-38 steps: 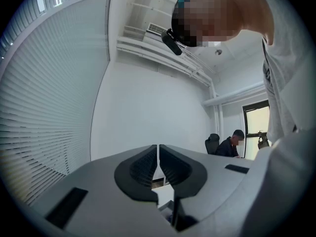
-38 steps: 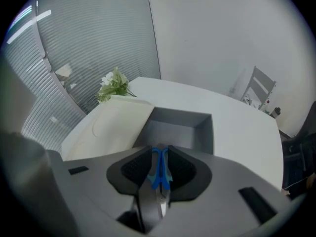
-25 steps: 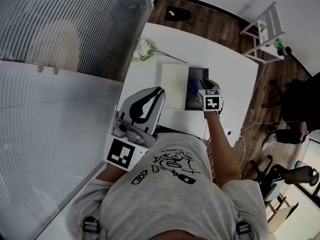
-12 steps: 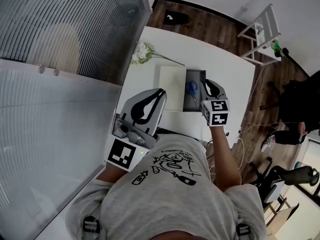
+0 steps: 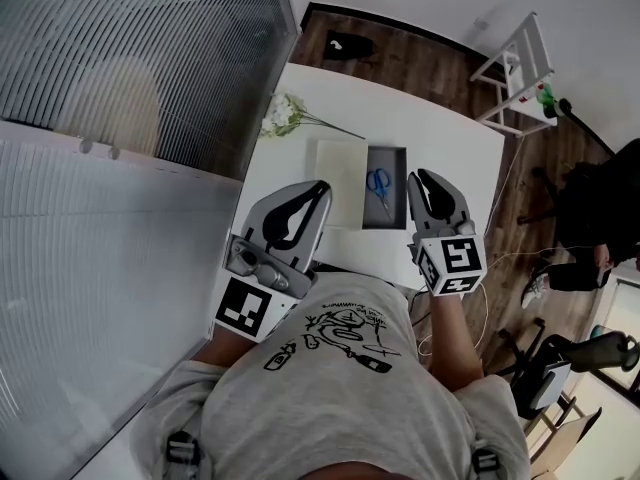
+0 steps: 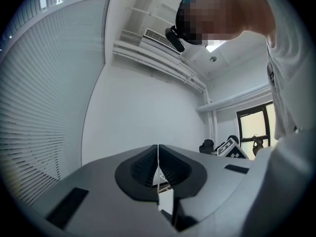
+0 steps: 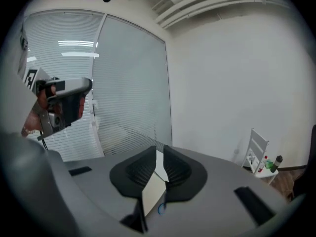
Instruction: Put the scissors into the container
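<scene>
Closing empty, right gripper (image 5: 422,178) fingers hover apart from scissors (image 5: 379,185) in the container (image 5: 387,215).

Scissors (image 5: 379,184) in the container (image 5: 398,213): blades too small for me to read. Table (image 5: 430,133) edge nearer me than the container, hidden under my shirt (image 5: 340,388). Far right of the container, a person (image 5: 590,203) cut off by the frame edge

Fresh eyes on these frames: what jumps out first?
Blue-handled scissors lie inside the dark container mid-table, with a white flat board beside it. Nearer the person loom the left hand-held gripper, shut, and the right hand-held gripper, its jaws closing on nothing. White flowers sit at the table's far-left edge.
</scene>
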A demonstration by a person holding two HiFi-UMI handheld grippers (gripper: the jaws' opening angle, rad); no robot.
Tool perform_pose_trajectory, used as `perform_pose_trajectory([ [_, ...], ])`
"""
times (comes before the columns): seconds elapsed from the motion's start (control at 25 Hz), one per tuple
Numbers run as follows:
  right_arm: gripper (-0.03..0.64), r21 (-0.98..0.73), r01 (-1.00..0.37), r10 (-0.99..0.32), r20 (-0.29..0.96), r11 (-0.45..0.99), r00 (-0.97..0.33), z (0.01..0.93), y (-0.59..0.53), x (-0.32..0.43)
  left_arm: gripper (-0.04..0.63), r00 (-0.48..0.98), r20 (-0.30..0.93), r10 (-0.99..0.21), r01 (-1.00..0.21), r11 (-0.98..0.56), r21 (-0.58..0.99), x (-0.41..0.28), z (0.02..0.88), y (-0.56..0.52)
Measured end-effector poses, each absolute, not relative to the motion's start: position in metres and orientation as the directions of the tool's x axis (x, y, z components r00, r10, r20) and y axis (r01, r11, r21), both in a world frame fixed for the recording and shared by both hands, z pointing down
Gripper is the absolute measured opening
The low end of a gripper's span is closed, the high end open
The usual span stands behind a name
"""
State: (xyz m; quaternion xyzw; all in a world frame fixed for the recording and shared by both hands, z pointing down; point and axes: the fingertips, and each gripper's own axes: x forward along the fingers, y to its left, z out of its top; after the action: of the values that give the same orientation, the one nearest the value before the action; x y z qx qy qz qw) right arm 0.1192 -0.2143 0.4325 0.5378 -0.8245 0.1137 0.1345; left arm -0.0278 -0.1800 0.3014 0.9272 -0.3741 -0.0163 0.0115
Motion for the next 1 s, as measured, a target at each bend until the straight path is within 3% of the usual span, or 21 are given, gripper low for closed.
perform_pose_trajectory([
  [0.4,0.034,-0.006,-0.914,-0.893,0.212,0.406,-0.398,0.359,-0.185,0.117,0.021,0.738,-0.065,-0.672,-0.673,-0.740,0.015,-0.024,0.295,-0.182],
  [1.0,0.008,0.089,-0.924,-0.924,0.120,0.373,-0.362,0.301,-0.152,0.120,0.020,0.754,-0.069,-0.653,-0.654,-0.756,0.018,-0.018,0.287,-0.185],
])
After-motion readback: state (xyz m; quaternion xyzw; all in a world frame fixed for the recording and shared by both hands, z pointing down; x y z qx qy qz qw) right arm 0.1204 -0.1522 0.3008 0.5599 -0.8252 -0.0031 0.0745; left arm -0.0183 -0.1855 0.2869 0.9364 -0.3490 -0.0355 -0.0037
